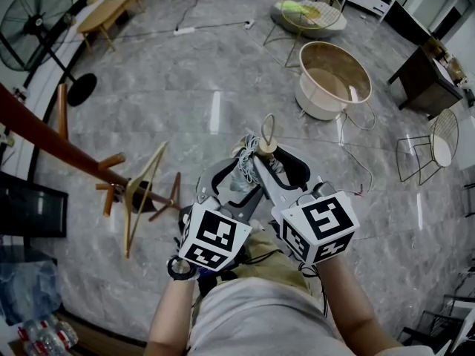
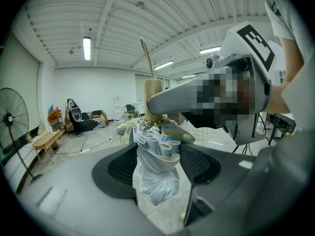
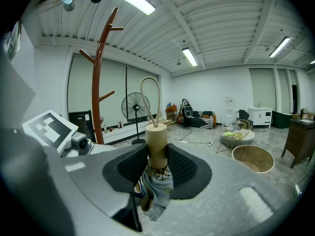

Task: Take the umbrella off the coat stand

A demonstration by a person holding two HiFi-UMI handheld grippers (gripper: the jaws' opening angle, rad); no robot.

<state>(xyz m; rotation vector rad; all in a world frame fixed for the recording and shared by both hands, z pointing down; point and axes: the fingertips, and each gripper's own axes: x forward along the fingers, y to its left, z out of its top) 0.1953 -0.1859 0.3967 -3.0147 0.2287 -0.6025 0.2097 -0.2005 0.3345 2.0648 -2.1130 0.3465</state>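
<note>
A folded umbrella (image 1: 247, 163) with pale blue-grey fabric, a beige handle (image 1: 267, 147) and a thin loop strap is held in front of me, apart from the coat stand. My left gripper (image 1: 236, 182) is shut on the bunched fabric (image 2: 155, 156). My right gripper (image 1: 273, 166) is shut on the beige handle (image 3: 157, 144), just above the fabric. The reddish-brown wooden coat stand (image 1: 44, 136) leans across the left of the head view and rises at the left of the right gripper view, coat stand (image 3: 98, 73). Its pegs show nothing hanging.
A standing fan (image 1: 33, 24) and a wooden bench (image 1: 107, 13) are at the far left. A round basket (image 1: 332, 80), a wire stool (image 1: 312, 10), a wire chair (image 1: 434, 150) and a dark table (image 1: 427, 76) stand to the right. A power strip (image 1: 185, 30) lies on the marble floor.
</note>
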